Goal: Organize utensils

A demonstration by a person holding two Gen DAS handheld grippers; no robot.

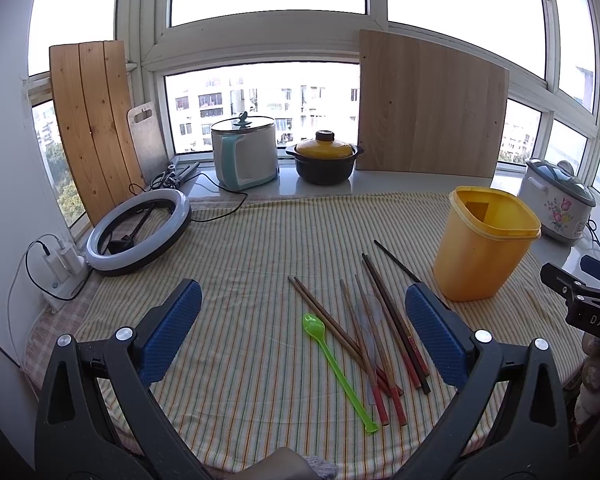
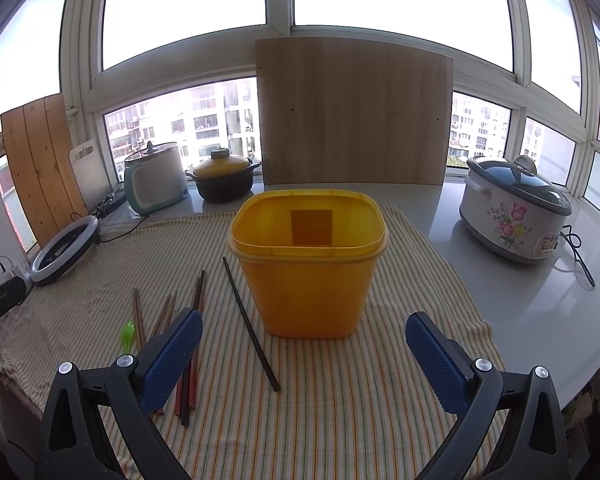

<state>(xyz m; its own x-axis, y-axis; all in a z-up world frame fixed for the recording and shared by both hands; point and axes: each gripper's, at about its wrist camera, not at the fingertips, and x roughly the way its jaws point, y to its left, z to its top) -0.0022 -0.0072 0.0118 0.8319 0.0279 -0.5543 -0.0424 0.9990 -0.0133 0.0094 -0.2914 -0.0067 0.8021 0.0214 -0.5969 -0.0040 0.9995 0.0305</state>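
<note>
A yellow plastic container (image 2: 308, 268) stands upright and empty on the striped cloth; it also shows in the left wrist view (image 1: 482, 244). Several brown and red-tipped chopsticks (image 1: 380, 340) lie loose on the cloth beside a green plastic spoon (image 1: 332, 364) and a clear spoon (image 1: 370, 320). One dark chopstick (image 2: 250, 326) lies apart, left of the container. My left gripper (image 1: 302, 332) is open and empty above the utensils. My right gripper (image 2: 304, 364) is open and empty in front of the container.
A ring light (image 1: 138, 230) and charger (image 1: 60, 264) sit at the left edge. A kettle (image 1: 246, 152), a yellow-lidded pot (image 1: 324, 158) and wooden boards (image 1: 430, 106) line the windowsill. A floral rice cooker (image 2: 514, 214) stands at the right on the white counter.
</note>
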